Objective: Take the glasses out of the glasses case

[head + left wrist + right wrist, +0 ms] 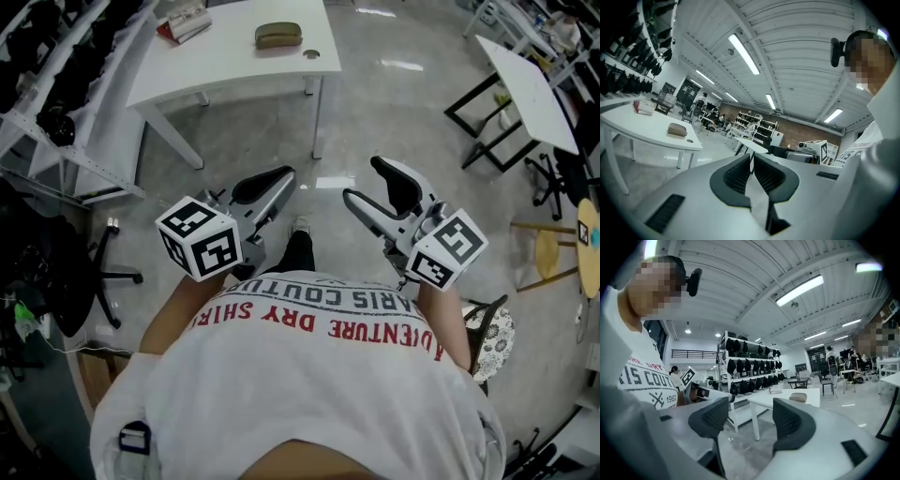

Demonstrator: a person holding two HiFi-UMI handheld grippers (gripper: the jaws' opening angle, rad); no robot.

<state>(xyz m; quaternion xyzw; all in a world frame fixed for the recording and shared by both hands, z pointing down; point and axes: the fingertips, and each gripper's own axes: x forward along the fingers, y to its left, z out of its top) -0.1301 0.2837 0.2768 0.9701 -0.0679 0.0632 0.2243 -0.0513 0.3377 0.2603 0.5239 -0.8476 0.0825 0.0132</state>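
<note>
Head view: glasses case lies closed on table, well apart from both grippers. Left gripper jaws together, empty; right gripper jaws apart, empty. Case prob. light, stiff, smooth: clamp body across width, lift lid w/ other gripper.

White table w/ red-white book on it, black office chair left, yellow stool right.
</note>
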